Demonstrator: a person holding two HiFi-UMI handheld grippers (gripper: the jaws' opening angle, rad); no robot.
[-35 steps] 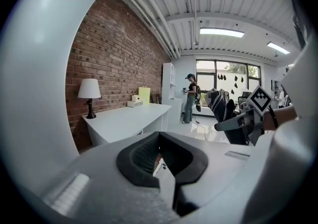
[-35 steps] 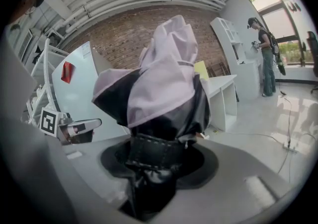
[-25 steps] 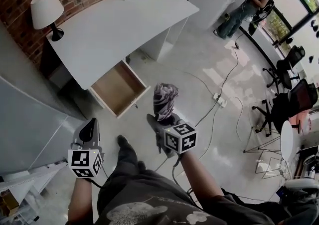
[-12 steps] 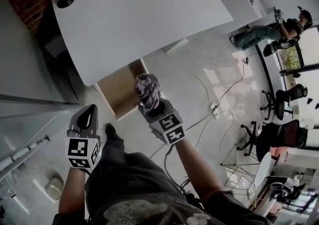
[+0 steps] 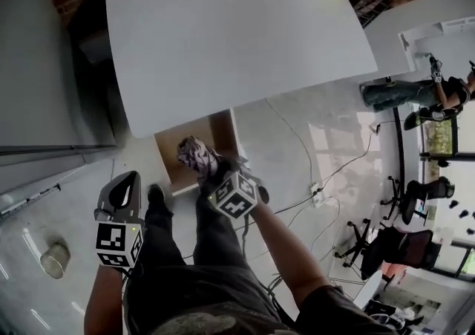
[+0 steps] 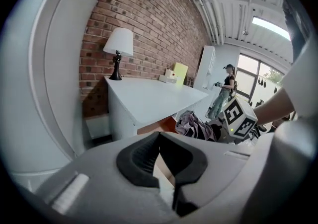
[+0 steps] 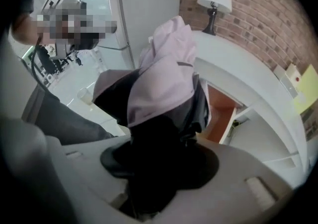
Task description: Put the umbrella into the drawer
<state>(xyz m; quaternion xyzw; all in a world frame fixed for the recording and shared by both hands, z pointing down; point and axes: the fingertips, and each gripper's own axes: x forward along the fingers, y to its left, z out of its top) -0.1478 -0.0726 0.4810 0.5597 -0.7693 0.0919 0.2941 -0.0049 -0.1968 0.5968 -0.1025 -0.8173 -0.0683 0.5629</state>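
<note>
Both right gripper (image 7: 155, 171) jaws tight around umbrella (image 7: 164, 69); drawer (image 7: 222, 114) beyond

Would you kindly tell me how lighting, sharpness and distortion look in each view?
Head view: fisheye bows the desk edge, bright glare on the floor. Left gripper view: dark round vignette, lamp sharp. Right gripper view: umbrella looms soft up close.

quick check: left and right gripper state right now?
left gripper: closed, nothing between its jaws.
right gripper: closed on the folded umbrella.
</note>
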